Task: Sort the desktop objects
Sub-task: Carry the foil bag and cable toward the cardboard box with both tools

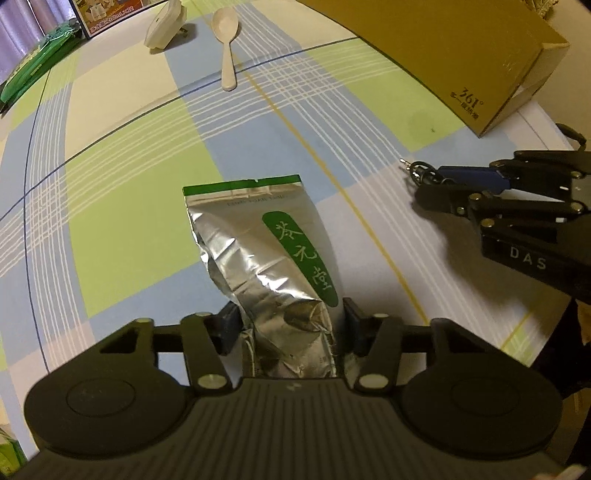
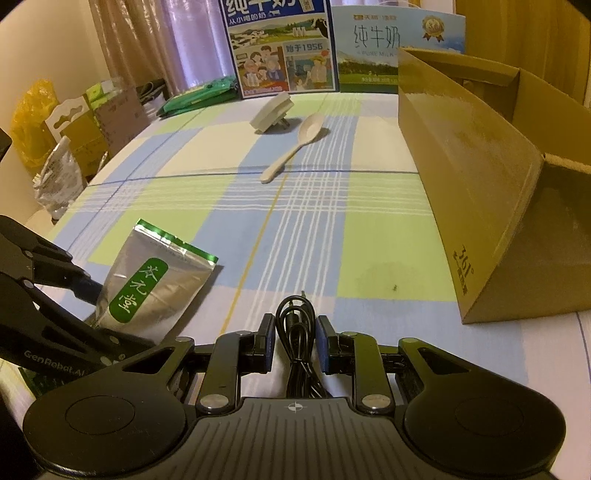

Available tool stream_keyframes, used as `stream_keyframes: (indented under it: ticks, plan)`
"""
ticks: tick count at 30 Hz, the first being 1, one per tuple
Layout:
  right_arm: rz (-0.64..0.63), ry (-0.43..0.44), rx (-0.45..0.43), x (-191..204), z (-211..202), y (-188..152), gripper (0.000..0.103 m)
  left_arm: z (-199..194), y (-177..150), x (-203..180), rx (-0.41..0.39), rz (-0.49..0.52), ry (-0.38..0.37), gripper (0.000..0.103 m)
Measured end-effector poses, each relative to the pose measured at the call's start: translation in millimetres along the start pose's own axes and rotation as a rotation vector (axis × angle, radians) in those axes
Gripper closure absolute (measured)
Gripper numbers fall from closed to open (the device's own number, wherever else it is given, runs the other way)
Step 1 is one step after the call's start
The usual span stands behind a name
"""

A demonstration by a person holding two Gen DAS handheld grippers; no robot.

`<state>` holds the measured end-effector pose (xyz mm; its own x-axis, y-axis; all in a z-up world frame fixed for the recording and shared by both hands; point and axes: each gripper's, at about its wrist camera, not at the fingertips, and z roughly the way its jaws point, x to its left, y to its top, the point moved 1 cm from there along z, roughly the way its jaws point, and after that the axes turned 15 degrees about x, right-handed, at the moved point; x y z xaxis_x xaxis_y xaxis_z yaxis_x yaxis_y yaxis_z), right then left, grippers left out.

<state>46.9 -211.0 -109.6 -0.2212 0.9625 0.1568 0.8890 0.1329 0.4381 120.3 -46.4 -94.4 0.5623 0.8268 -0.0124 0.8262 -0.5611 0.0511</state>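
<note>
pouch (image 2: 147, 291) left of cable (image 2: 295, 332), spoon (image 2: 295, 146) beyond, box (image 2: 480, 192) right

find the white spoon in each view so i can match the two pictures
Left wrist view: the spoon lies at the top, left of centre, bowl away from the camera, just right of the white plug adapter.
Right wrist view: the spoon lies above centre, angled, handle toward the camera, right of the adapter.
Shared landmark: the cardboard box on the right side of both views.
</note>
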Motion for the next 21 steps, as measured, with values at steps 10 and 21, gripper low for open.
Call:
stream_keyframes:
  ticks: [10,21]
  plan:
    - [0.005,0.007,-0.017,0.0,-7.0,-2.7,0.083,-15.4,-10.0,6.6,-0.014,-0.04,-0.073,0.057]
    - [0.061,-0.004,-0.037,-2.7,-38.0,-17.3,0.083,-29.8,-10.4,-15.7,-0.065,-0.018,-0.121,0.057]
